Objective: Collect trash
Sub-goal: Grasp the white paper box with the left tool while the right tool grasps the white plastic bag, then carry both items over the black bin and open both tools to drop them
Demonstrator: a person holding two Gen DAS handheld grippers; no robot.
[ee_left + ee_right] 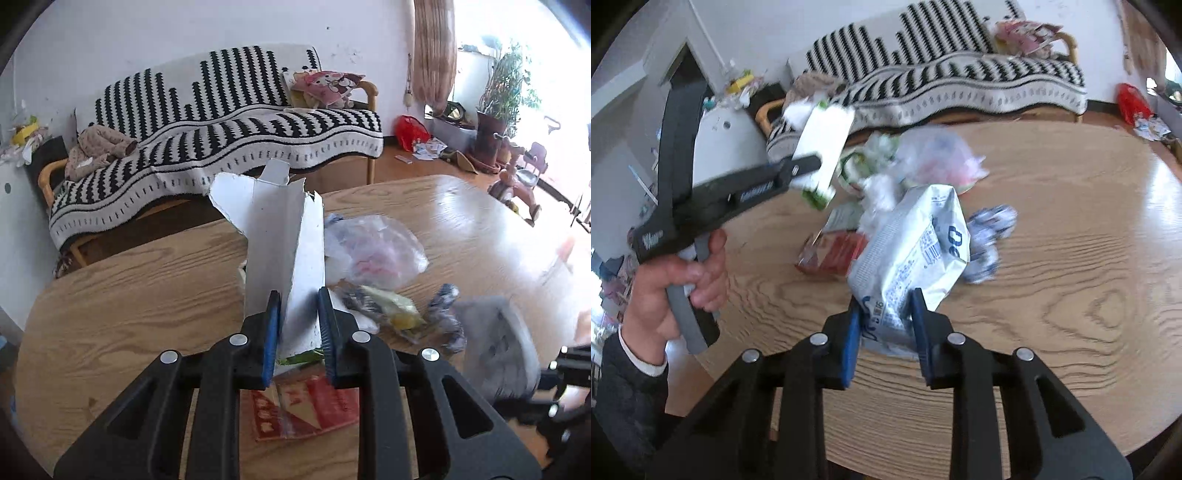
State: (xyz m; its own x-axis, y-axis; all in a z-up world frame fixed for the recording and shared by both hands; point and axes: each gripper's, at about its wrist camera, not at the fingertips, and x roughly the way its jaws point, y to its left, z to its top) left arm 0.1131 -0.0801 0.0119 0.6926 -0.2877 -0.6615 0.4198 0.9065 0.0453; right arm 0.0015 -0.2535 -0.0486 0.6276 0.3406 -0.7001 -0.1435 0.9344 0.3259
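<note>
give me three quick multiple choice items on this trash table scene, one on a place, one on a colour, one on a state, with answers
1. Where does the flat red packet lie?
A. on the wooden table
B. on the striped sofa
C. on the floor

2. What colour are the pads on the gripper fingers?
A. red
B. blue
C. yellow

3. What is the state of the right gripper?
A. wide open over bare wood
B. shut on nothing
C. shut on the white printed plastic bag

Answers:
1 A, the packet rests on the tabletop just below the left gripper, which holds the torn white cardboard carton.
2 B, blue strips line the inner faces of the fingers in both views.
3 C, both pads press the bag's lower end.
</note>
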